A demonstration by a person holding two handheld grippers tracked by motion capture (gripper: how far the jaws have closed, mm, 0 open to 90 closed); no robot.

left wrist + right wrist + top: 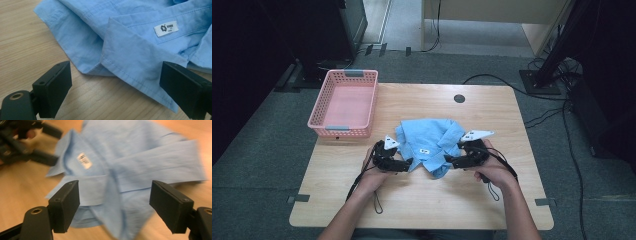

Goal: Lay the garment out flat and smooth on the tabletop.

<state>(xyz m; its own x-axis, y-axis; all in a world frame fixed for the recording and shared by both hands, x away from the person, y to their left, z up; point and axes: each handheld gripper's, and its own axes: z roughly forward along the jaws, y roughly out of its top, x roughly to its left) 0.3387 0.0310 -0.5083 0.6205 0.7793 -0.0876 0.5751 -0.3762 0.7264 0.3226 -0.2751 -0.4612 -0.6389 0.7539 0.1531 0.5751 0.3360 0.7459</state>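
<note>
1. The right gripper view is coming through blurred, smearing the stitching of the light blue shirt (130, 177) and reducing the print on its white label (84, 160) to a dark smudge; the left gripper (22, 142) is sitting dark and indistinct in that view's upper left corner.
2. In the left gripper view, the label's (166, 28) small print is proving too fine to read, and the shirt is running off the top and right edges of the picture.
3. The shirt (432, 142) is lying crumpled on the wooden table (422, 200), between the two hand-held grippers, its collar turned open and the label facing up inside it.
4. The left gripper (408, 162) is sitting released, jaws spread wide, with a corner of the collar (135, 67) reaching into the gap between them; neither jaw is pressing on the cloth.
5. The right gripper (447, 160) is likewise hanging slack, jaws wide apart at the shirt's opposite edge, with folded cloth lying ahead of and between them.
6. A pink plastic basket (319, 117) with grey handle grips is standing at the table's far left corner, beyond the left gripper and well apart from the shirt, its floor showing bare.
</note>
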